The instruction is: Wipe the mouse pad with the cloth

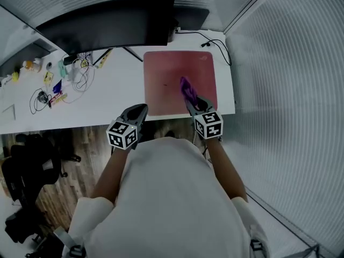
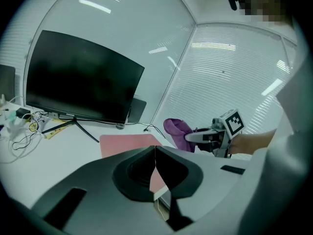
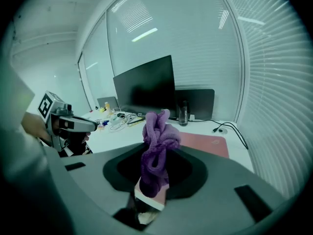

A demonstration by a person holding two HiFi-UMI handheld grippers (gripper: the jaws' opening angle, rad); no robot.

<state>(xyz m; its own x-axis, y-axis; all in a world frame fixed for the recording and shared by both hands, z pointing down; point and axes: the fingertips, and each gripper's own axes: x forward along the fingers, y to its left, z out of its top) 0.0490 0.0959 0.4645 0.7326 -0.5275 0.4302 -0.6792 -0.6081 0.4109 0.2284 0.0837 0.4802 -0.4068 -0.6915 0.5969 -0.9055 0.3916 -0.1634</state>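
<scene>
Right hand-held gripper (image 1: 192, 102) was clamped on the cloth (image 1: 187, 90), over the pad's (image 1: 164, 71) near right part; contact unclear, probably just above it. Left hand-held gripper (image 2: 155, 166) was closed and empty at the worktop (image 1: 107, 98) edge. Wipe likely not yet begun. Next: press the cloth down and sweep across.

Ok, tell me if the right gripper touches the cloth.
Touching. The right gripper view shows the right gripper clamped on the cloth.

A white desk (image 1: 113, 98) is sitting beside slatted blinds (image 1: 290, 90); wood flooring (image 1: 59, 192) is showing below, holding what may be a black chair (image 1: 24, 171).
</scene>
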